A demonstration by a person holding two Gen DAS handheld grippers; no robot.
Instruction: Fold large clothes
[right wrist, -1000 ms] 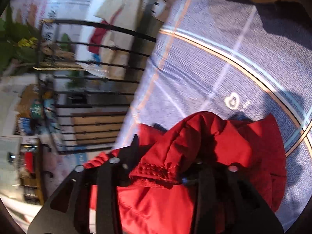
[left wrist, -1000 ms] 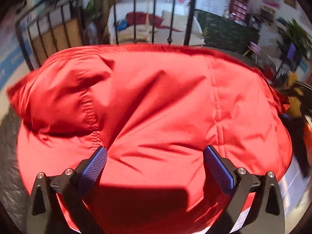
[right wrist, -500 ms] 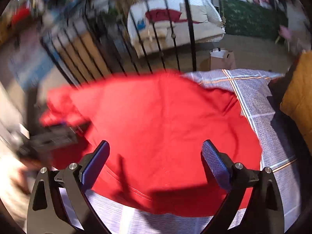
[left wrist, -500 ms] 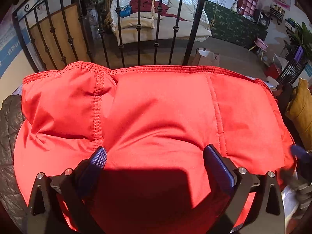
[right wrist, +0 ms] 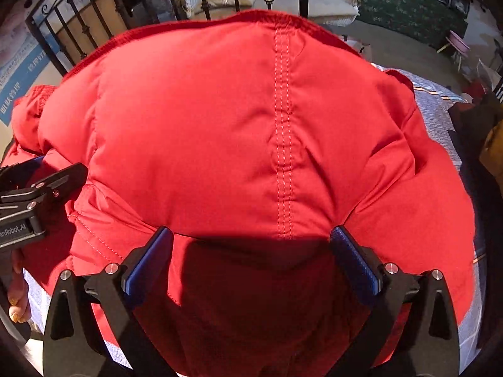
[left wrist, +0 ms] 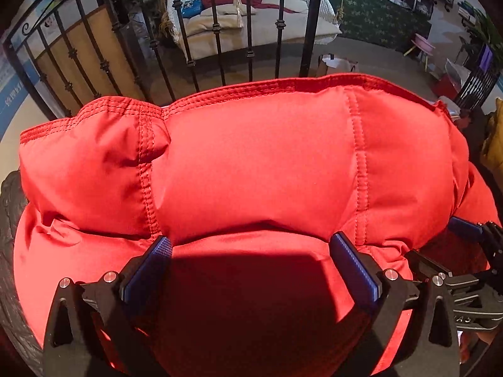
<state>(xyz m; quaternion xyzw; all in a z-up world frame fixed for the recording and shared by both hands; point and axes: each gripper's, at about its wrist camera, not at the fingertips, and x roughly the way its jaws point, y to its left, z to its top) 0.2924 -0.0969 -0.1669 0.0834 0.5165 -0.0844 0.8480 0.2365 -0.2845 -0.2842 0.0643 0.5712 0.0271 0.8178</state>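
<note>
Hovering over a puffy red jacket (left wrist: pixel 257 169) on a bed (right wrist: pixel 437 116), the left gripper (left wrist: pixel 250 245) stands open; the right gripper (right wrist: pixel 251 238) is opening, both sets of fingers empty.

Hard bright light, sharp dark claw shadows on the red jacket (left wrist: pixel 251 163), fisheye-bent black corners.

A puffy red jacket (left wrist: pixel 251 169) fills most of the view, folded so a padded upper layer lies over a flatter near layer. The left gripper (left wrist: pixel 250 251) hovers over the near layer, jaws wide apart, nothing between them. Part of the right gripper (left wrist: pixel 465 251) shows at the right edge. Far behind stand a black railing (left wrist: pixel 217 28) and a white swing bed (left wrist: pixel 257 15).
</note>
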